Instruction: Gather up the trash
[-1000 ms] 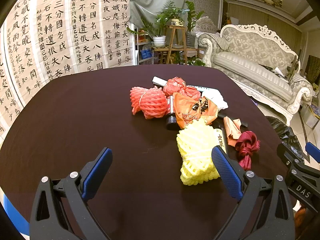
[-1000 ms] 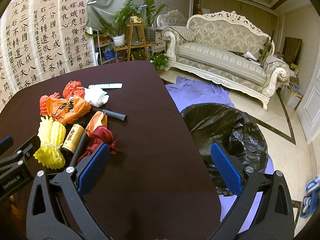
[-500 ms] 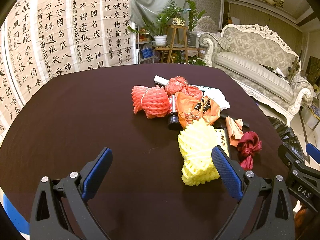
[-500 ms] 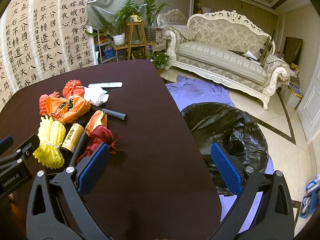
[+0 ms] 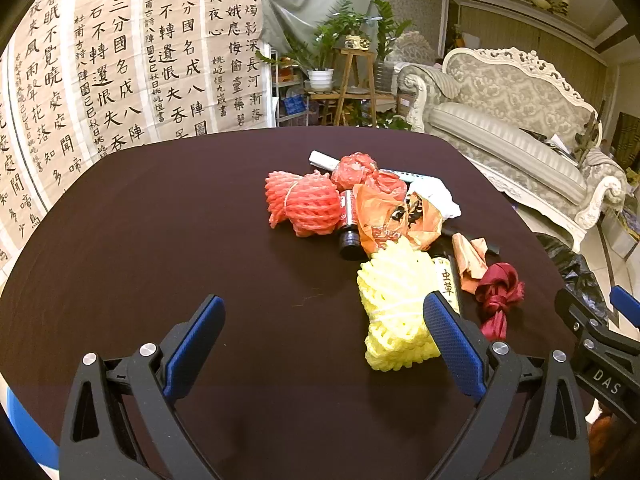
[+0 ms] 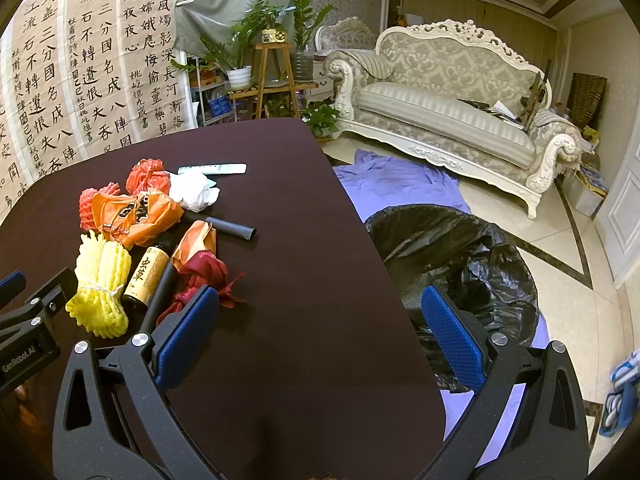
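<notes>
A pile of trash lies on the dark round table (image 5: 160, 240). It holds a yellow foam net (image 5: 394, 304), a red foam net (image 5: 304, 204), an orange plastic bag (image 5: 394, 216), a white wad (image 5: 434, 196), a red ribbon (image 5: 498, 292) and a brown bottle (image 6: 146, 274). My left gripper (image 5: 324, 336) is open and empty, just short of the yellow net. My right gripper (image 6: 320, 328) is open and empty over the table's right edge, beside the black trash bag (image 6: 452, 264) on the floor.
A black tube (image 6: 228, 228) and a white flat strip (image 6: 212, 169) also lie in the pile. A purple cloth (image 6: 396, 184) covers the floor by the bag. A sofa (image 6: 448, 108) and plant stand (image 6: 276, 76) stand beyond the table.
The left gripper has crept slightly forward toward the pile. The right gripper has hardly moved. Both stay open.
</notes>
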{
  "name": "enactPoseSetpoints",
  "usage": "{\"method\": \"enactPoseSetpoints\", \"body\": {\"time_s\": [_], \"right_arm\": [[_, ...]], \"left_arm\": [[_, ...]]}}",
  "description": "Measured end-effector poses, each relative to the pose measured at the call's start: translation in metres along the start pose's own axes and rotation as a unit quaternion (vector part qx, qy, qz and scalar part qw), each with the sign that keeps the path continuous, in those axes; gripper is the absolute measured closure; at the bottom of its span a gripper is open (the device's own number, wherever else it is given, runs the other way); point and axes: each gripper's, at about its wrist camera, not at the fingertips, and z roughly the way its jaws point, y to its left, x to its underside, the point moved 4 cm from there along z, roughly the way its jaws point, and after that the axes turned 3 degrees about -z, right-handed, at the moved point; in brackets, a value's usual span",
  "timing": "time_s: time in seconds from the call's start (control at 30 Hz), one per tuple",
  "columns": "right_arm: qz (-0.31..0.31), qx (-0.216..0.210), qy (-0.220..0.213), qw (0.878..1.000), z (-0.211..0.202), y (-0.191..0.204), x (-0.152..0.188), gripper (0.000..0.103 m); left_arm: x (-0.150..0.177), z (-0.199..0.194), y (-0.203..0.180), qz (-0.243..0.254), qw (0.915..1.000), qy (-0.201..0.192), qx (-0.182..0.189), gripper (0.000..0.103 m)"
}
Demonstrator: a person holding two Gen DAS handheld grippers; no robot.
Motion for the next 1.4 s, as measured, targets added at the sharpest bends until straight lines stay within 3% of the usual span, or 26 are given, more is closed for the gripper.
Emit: {"method": "enactPoseSetpoints", "body": {"time_s": [0.97,1.1,1.4], "right_arm": [[-0.002,-0.001,-0.003,1.0,-0.011,0.001,-0.005,0.006],[0.002,0.002,-0.006,1.0,-0.015,-0.003,-0.007,0.018],[0.016,-0.005,0.0,1.0,-0.012,-0.015,-0.004,0.023]], "left_arm": [[-0.002,-0.005,0.001,0.002,1.0,-0.006,0.002,0.007],[-0.003,-0.011,-0.002,0.004,1.0,-0.007,0.005,0.007],[-0.004,-0.009,-0.021,0.018,0.9994,-0.008,0.028,0.007]]}}
